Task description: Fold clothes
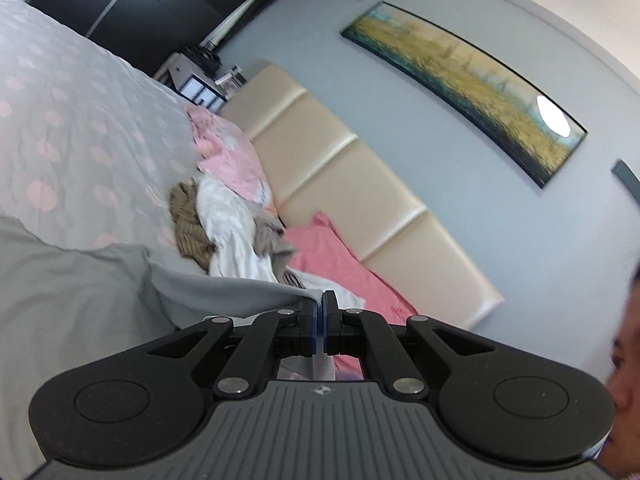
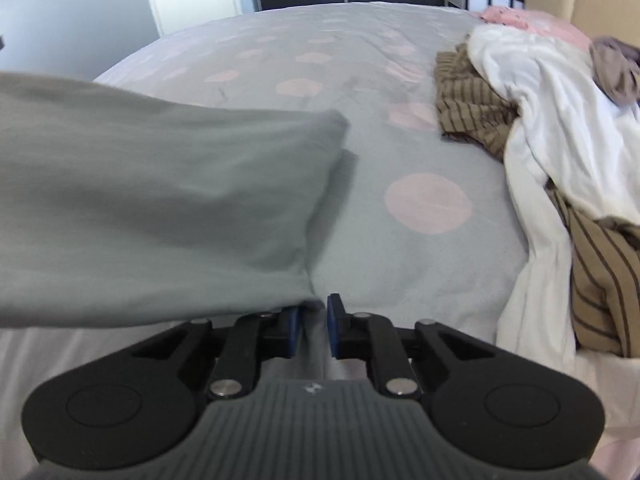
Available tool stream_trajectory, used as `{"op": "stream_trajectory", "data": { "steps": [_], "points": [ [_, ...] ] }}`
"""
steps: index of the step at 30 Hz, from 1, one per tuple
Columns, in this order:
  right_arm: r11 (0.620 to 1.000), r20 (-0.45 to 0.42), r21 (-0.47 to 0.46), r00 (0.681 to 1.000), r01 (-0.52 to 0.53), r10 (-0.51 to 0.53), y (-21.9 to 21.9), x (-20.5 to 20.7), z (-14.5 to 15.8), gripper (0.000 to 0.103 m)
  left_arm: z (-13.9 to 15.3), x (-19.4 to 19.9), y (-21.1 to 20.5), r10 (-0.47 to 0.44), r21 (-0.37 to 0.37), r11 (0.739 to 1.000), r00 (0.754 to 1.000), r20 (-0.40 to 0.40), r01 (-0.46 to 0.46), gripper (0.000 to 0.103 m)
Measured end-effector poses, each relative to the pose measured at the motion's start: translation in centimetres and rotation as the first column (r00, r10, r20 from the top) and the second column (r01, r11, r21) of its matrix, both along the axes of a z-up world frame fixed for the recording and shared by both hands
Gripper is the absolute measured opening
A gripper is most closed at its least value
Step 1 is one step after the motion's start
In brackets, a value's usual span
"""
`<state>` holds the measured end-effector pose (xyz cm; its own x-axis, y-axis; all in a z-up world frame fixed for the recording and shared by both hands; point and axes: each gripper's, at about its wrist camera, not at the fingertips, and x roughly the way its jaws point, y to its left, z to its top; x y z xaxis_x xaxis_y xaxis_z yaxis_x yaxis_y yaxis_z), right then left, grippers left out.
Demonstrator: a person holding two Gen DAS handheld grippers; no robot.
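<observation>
left wrist view: my left tongs [image 1: 320, 322] are pressed almost fully together, pinching an edge of the grey garment [image 1: 80, 300], which stretches away from the tips toward the left over the bed [image 1: 80, 120]. further up the bed lies the waiting pile: one tan striped piece [image 1: 190, 220], one white piece [image 1: 232, 232] and one taupe piece [image 1: 272, 236] heaped together, touching. two pink pillows show by the cream headboard [image 1: 360, 200], a patterned one [image 1: 228, 148] and a plain one [image 1: 340, 256]. one painting [image 1: 472, 84] hangs on the wall above.

right wrist view: my right tongs [image 2: 316, 326] stand a little apart, with a thin run of grey cloth passing between the blue pads; i judge they hold it, though the gap is wider than on the left. the grey garment [image 2: 152, 200] hangs lifted to the left of the tips, above the spotted bed cover [image 2: 400, 240], with one blunt corner pointing out over it. the same pile sits well apart at the right.

i judge this as the start of a fold: one garment held up by two points, nothing folded yet, three more to do. the next move calls for spreading the two grips apart to draw the cloth taut, then lowering it flat on the open cover.
</observation>
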<state>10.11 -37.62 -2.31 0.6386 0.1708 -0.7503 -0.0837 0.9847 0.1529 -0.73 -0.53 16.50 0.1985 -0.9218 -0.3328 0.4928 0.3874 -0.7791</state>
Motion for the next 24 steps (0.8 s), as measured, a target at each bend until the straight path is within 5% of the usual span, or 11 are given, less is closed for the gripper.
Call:
{"op": "stream_trajectory", "data": {
  "steps": [5, 8, 15, 17, 24],
  "points": [
    [0.985, -0.057, 0.141, 0.994, 0.096, -0.088, -2.5, 0.4, -0.7, 0.016, -0.6, -2.8, -1.5, -0.071, 0.013, 0.997, 0.996, -0.051, 0.072, 0.001],
    [0.970, -0.086, 0.196, 0.988, 0.143, -0.128, -3.5, 0.5, -1.1, 0.015, -4.1, -3.9, -3.2, -0.124, 0.043, 0.990, 0.980, -0.156, 0.132, 0.001],
    [0.974, -0.086, 0.176, 0.988, 0.144, -0.130, -3.6, 0.1, -0.7, 0.017, -11.9, -4.4, -6.1, -0.201, 0.068, 0.968, 0.904, -0.376, 0.244, 0.001],
    [0.979, -0.081, 0.141, 0.987, 0.148, -0.137, -3.7, -0.2, -0.2, 0.035, -13.6, -4.1, -6.1, -0.206, 0.075, 0.962, 0.880, -0.429, 0.262, 0.001],
    [0.972, -0.117, 0.138, 0.977, 0.191, -0.176, -4.8, -4.4, 1.1, 0.035, -18.9, -2.4, -4.3, -0.133, 0.123, 0.958, 0.783, -0.608, 0.258, 0.001]
  ]
}}
